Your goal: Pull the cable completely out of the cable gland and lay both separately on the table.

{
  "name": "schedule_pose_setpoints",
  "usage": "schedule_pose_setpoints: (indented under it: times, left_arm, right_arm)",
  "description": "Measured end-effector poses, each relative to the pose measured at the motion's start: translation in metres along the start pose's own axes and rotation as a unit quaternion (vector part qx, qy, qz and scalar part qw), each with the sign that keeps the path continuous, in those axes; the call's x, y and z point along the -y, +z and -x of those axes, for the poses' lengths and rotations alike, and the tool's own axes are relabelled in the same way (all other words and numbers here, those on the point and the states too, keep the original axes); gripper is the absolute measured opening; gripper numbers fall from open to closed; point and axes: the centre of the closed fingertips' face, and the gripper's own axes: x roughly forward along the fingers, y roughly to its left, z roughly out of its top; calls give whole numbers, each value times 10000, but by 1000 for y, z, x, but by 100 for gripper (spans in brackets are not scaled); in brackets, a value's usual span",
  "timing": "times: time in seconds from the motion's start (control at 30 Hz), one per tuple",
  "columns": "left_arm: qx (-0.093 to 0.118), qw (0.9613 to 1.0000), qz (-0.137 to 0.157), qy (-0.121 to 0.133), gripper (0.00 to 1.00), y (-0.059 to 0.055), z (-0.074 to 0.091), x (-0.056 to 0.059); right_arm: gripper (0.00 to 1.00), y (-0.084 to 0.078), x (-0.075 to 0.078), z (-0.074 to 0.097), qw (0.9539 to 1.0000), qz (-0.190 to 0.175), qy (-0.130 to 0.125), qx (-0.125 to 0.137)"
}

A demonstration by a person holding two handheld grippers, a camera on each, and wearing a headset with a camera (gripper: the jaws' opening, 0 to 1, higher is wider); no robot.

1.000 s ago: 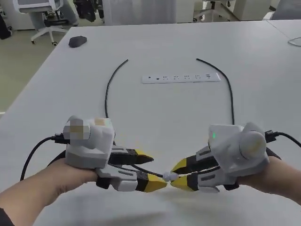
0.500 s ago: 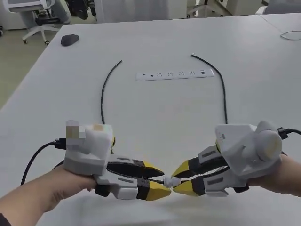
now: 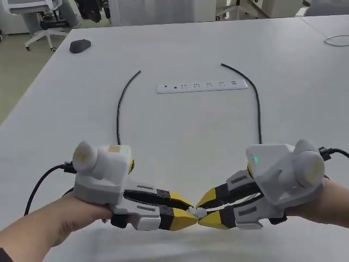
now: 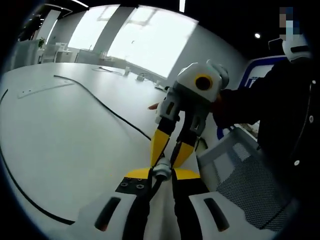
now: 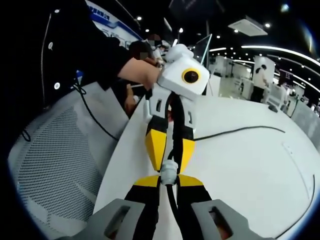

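On my white desk point(image 3: 180, 136) the thin black cable point(image 3: 119, 109) runs in two long arcs back to the tongs, which meet tip to tip near the front edge. My left tongs point(image 3: 191, 213) clench the small whitish cable gland point(image 3: 197, 209); my right tongs point(image 3: 204, 214) clench the cable just beside it

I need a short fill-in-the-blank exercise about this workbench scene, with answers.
The cable on the table is ____ in colour. The left gripper and right gripper meet at the ____ cable gland. The power strip lies between the cable's two ____.
Answers: black; white; ends.
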Motion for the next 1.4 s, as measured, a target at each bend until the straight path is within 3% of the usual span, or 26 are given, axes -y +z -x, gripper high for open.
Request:
schedule_pose_setpoints:
  times: [0.5, 0.97, 1.1, 1.4]
  left_arm:
    - [27, 10000, 45, -10, 17, -1, 2, -1]
    - [57, 9996, -276, -8, 16, 2, 3, 1]
    - [105, 9998, -156, -29, 16, 4, 3, 2]
    - [130, 9995, -295, 4, 16, 5, 2, 2]
  right_arm:
    - [6, -1, 1, 2, 10000, -7, 12, 16]
    - [6, 0, 1, 4, 10000, -47, 44, 58]
    - [6, 1, 1, 6, 9999, -107, 73, 93]
    - [6, 1, 1, 6, 9999, -84, 76, 70]
